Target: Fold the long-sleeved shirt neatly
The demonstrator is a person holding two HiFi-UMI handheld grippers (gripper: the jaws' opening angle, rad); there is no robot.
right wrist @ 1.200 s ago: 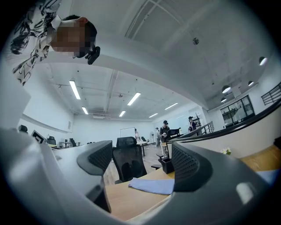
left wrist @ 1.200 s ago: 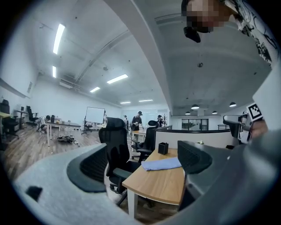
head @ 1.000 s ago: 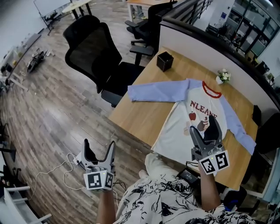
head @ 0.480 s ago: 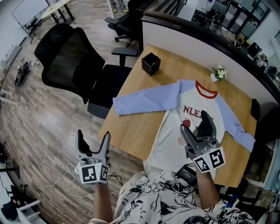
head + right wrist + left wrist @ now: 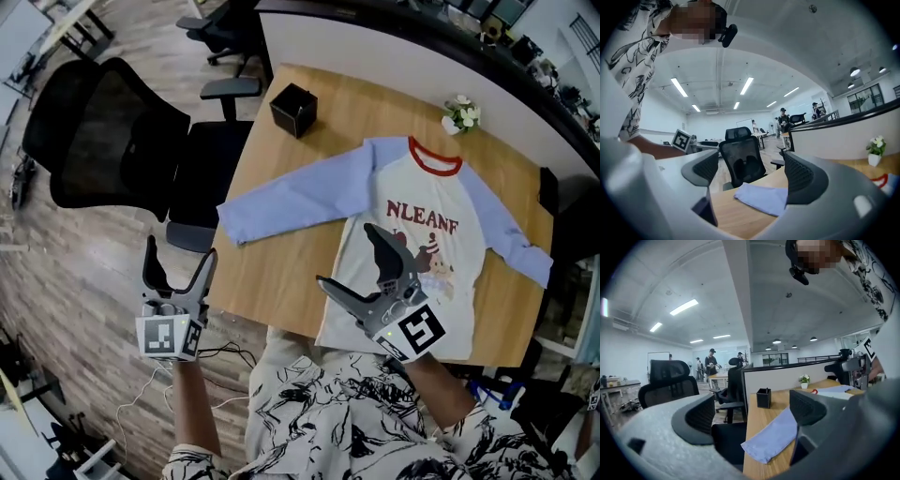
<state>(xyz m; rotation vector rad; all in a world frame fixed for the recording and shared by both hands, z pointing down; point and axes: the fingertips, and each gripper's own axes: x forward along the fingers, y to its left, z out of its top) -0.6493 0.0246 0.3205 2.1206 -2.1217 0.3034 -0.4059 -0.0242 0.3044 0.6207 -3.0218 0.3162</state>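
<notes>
left claw (image 5: 178, 255) and right claw (image 5: 349, 258) both gape empty — left off the table (image 5: 281, 253) edge, right over the shirt (image 5: 422, 187), spread flat there. a lopsided pinch could drag it askew — creasing the fold.

Red "NLEANF" lettering across the chest of the white-and-blue shirt (image 5: 441, 192); no other legible text.

Bare tabletop (image 5: 319, 150) between sleeve (image 5: 291, 202) and box (image 5: 293, 109)

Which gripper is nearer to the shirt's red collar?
Right. The right gripper hovers over the white-and-blue long-sleeved shirt's front, below the red collar; the left gripper is off the wooden table.
</notes>
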